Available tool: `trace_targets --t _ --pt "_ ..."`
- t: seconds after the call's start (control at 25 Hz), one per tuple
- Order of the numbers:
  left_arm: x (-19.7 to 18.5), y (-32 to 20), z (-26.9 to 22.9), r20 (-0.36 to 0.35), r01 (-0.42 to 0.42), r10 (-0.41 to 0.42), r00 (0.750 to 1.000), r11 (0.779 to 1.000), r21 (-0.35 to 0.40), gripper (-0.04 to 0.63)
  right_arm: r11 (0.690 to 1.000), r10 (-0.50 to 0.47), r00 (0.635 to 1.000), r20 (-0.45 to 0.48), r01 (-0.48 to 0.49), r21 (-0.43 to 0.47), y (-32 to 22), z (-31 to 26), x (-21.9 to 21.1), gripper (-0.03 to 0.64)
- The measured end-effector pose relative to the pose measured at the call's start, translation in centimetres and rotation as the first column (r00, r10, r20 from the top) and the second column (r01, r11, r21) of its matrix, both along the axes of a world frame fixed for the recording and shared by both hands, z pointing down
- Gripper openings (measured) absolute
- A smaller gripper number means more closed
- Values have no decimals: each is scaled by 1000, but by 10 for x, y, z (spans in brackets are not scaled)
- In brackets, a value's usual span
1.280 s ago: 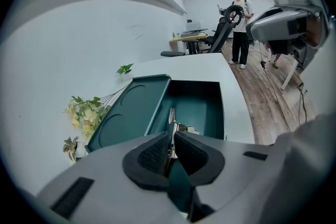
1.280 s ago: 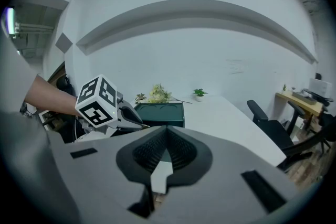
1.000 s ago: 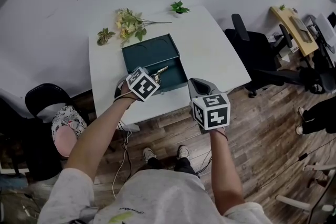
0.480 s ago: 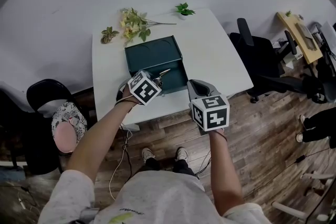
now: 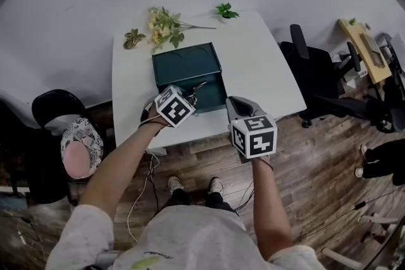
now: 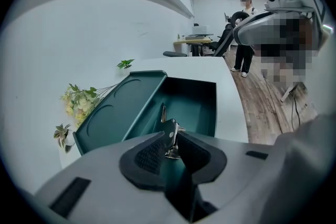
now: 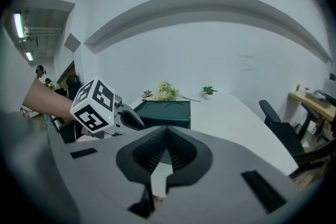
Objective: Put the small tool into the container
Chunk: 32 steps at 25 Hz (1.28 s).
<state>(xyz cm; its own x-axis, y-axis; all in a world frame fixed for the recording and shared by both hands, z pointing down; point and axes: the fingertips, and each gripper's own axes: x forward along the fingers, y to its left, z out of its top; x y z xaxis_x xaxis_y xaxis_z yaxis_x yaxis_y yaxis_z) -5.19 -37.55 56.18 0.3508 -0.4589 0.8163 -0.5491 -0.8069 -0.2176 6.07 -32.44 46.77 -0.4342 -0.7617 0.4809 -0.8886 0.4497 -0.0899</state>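
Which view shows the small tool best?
Left gripper view: the tool sits close-up, clamped in the left gripper, over the box. Head view shows only its tip; the right gripper view hides it behind the left gripper.

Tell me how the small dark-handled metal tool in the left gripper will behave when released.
The small dark-handled metal tool looks rigid, so it probably won't flex in the left gripper. Pinched near one end, thin tip sticking out, it may pivot. Small and likely light, it should land softly in the dark green box.
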Motion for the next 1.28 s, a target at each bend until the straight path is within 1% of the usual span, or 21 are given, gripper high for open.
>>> trace_targets --t 0.28,0.48,0.76,0.92,1.08,1.28 --pt "1 4 7 -3 6 -6 1000 1000 -18 83 1000 -14 1000 -6 14 -10 0 4 2 5" --pt "2 4 6 -17 16 -16 1000 1000 -20 86 1000 -22 1000 -9 22 -13 0 5 3 5" --pt "-3 4 5 -46 41 -42 998 999 -17 92 999 -32 999 -14 32 -15 2 5 3 4" --pt "-5 7 -3 -80 58 -59 995 998 -15 92 999 -44 999 -17 44 -9 3 3 -1 5" --pt "-7 9 -13 -96 68 -68 993 998 3 92 999 -51 999 -10 51 -3 2 -1 -3 5" --pt "-16 9 -29 -127 104 -99 987 994 29 91 998 -65 998 10 65 7 2 -7 -12 5"
